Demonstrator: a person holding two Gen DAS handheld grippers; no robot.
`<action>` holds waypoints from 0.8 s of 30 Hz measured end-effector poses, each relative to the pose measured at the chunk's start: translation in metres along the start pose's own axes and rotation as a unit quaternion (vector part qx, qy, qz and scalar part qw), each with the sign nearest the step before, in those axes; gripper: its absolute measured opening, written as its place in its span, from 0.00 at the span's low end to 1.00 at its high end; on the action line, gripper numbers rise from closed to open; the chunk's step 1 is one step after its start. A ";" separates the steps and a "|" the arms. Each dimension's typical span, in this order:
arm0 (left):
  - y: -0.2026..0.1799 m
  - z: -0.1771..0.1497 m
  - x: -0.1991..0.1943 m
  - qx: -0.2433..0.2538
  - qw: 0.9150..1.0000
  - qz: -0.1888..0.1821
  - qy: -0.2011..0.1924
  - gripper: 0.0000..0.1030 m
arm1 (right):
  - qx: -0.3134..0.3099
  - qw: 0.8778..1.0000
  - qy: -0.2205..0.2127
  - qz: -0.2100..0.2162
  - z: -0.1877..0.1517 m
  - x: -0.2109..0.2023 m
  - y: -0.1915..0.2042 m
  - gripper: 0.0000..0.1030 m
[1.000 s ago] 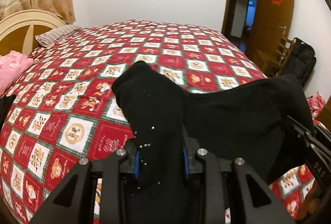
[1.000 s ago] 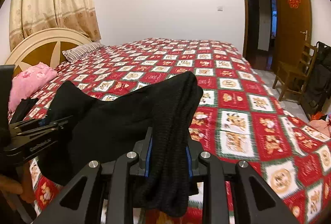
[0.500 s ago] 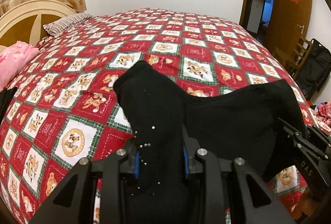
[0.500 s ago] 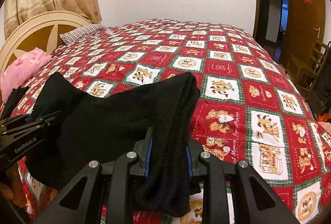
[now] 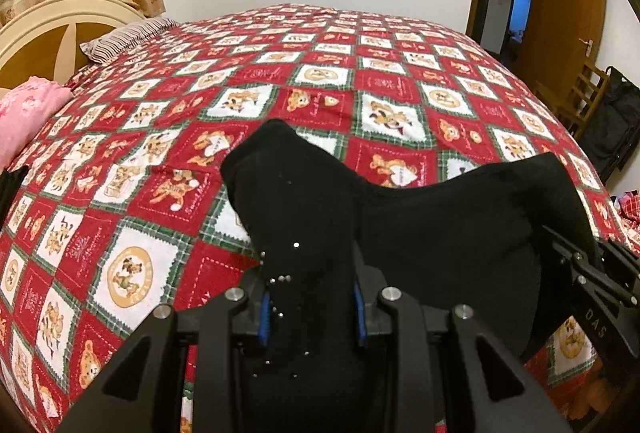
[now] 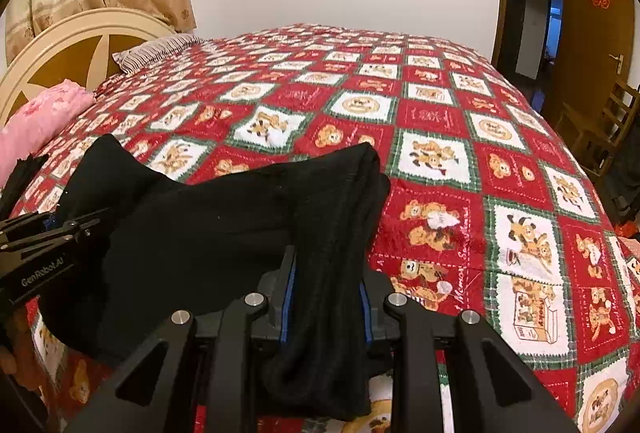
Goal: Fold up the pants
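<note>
The black pants (image 5: 420,229) hang stretched between my two grippers above the near edge of the bed. My left gripper (image 5: 310,309) is shut on one end of the pants; the cloth bunches up between its blue pads. My right gripper (image 6: 326,297) is shut on the other end, a ribbed black edge (image 6: 340,217). In the left wrist view the right gripper (image 5: 592,285) shows at the right edge. In the right wrist view the left gripper (image 6: 44,245) shows at the left edge. The lower part of the pants is hidden below the grippers.
The bed (image 5: 360,81) has a red, white and green patterned quilt (image 6: 440,137). A pink pillow (image 6: 40,117) and a striped pillow (image 5: 124,37) lie by the cream headboard (image 6: 76,45) at left. A wooden chair (image 6: 600,129), black bag (image 5: 612,121) and open door (image 5: 568,5) stand at right.
Both grippers have moved forward and tilted down over the bed with the pants still held between them. The quilt fills more of both views.
</note>
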State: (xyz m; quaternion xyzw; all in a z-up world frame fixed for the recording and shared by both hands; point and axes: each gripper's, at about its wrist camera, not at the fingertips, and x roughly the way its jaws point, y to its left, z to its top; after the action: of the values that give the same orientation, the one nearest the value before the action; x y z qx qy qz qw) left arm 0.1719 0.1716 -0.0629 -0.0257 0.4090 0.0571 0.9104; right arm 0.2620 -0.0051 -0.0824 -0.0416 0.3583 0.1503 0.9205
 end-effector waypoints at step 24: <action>0.047 -0.032 0.005 -0.074 0.997 0.014 0.029 0.87 | 0.007 1.000 0.013 -0.002 -0.009 0.015 -0.008 0.39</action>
State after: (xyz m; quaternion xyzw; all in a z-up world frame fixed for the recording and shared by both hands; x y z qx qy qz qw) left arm 0.1459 0.2159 -0.0877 -0.0888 0.4301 0.0993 0.8929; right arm 0.2696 -0.0102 -0.0993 -0.0379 0.3713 0.1452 0.9163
